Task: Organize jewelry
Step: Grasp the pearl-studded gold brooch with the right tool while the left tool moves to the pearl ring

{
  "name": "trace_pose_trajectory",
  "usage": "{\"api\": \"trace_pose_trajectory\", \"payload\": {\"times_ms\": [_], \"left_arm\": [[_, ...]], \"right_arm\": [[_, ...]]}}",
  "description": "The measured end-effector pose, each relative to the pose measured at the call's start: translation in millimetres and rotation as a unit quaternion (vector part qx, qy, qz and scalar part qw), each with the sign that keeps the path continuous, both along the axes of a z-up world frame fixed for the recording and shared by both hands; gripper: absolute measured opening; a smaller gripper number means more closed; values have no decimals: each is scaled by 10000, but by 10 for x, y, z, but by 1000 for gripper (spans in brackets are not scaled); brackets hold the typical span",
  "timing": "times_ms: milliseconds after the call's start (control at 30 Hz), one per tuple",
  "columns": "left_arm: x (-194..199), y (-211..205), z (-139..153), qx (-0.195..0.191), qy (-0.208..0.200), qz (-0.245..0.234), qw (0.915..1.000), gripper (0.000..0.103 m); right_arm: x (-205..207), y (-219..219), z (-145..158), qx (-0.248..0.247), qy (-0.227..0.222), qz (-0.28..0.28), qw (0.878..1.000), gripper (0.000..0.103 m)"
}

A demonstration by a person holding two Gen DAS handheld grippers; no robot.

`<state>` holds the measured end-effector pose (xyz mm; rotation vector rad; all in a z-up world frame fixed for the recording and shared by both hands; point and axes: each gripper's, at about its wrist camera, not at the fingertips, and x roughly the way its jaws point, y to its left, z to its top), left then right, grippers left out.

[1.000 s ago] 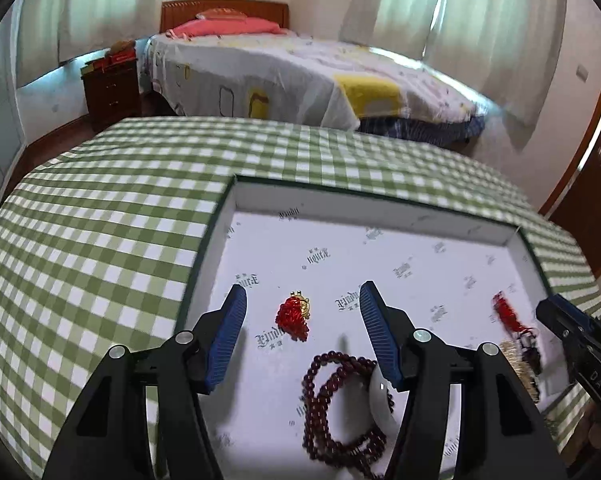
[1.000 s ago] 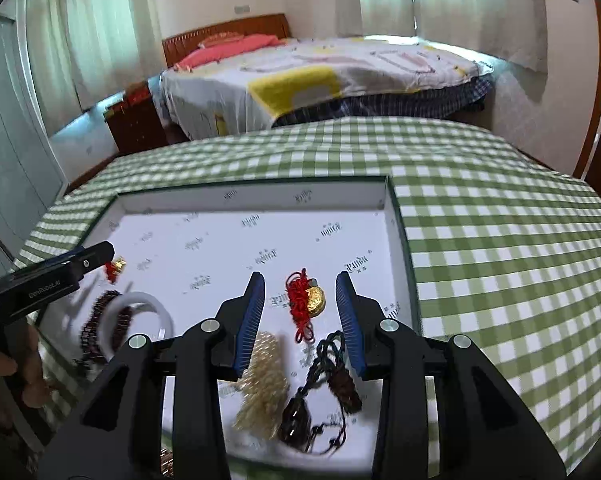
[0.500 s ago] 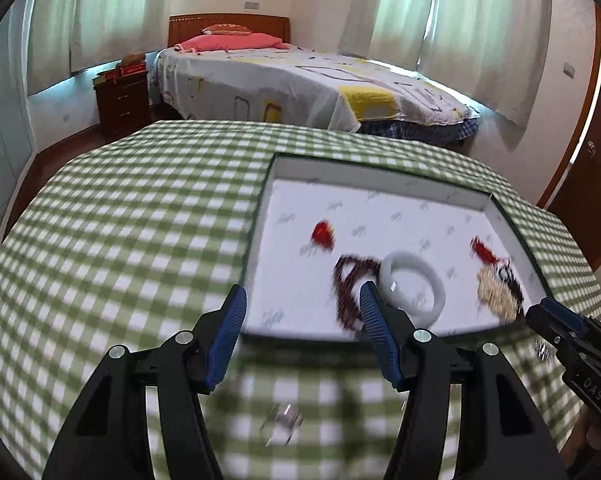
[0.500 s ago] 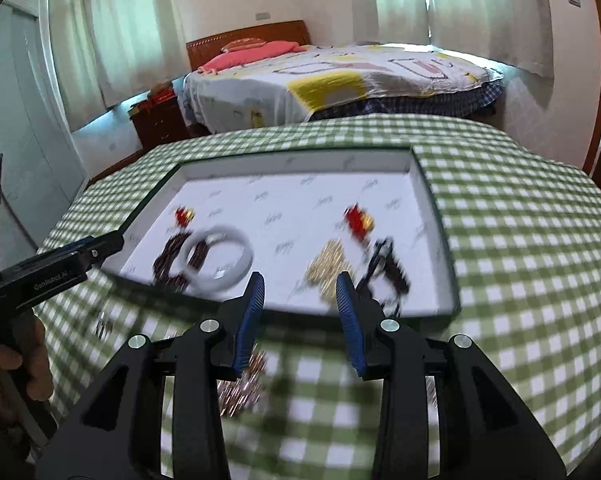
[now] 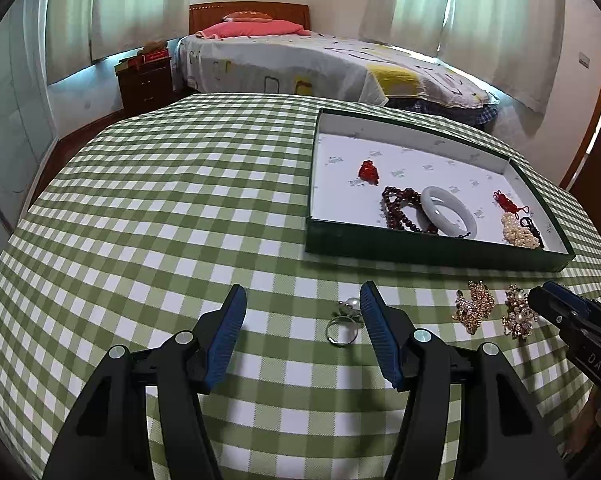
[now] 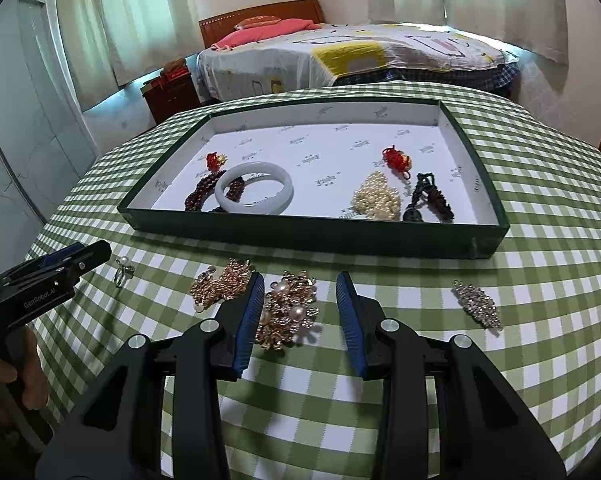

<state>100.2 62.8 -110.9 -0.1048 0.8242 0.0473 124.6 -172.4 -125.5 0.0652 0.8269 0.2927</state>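
Observation:
A green tray with a white lining holds a white bangle, dark red beads, red charms, a pearl cluster and a dark pendant. On the cloth in front lie a pearl ring, two gold brooches and a silver brooch. My left gripper is open, the ring just inside its right finger. My right gripper is open around the gold pearl brooch.
The table wears a green checked cloth. A bed and a nightstand stand behind it. A wooden door is at the right. The right gripper shows in the left wrist view.
Both grippers have pulled back from over the tray to the near side of the table. The loose ring and brooches on the cloth have come into view.

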Motion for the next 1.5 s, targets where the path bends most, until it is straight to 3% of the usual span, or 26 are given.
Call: {"api": "trace_pose_trajectory", "payload": {"times_ms": [267, 333, 533, 633, 1067, 1133, 1400, 1500], "left_arm": [[-25, 3, -33, 30, 27, 11, 10000, 58], [-26, -6, -46, 29, 41, 15, 10000, 58], [-26, -23, -68, 51, 70, 9, 10000, 58], [-28, -25, -77, 54, 81, 15, 10000, 58], [5, -110, -183, 73, 220, -104, 9997, 58], [14, -129, -192, 74, 205, -106, 9997, 58], [54, -170, -177, 6, 179, -131, 9998, 58], [47, -184, -175, 34, 169, -149, 9997, 58]], "right_arm": [[48, 5, -75, -33, 146, -35, 9999, 39], [60, 13, -95, -49, 197, -50, 9998, 46], [68, 106, -127, -232, 208, 72, 9995, 49], [62, 145, -131, -353, 181, 163, 9991, 32], [-14, -13, -18, -437, -13, 127, 9990, 29], [-2, -69, -17, -397, 59, 133, 9991, 10], [-4, -166, -23, -280, 105, 95, 9995, 10], [1, -170, -43, -161, 130, 74, 9998, 18]]}}
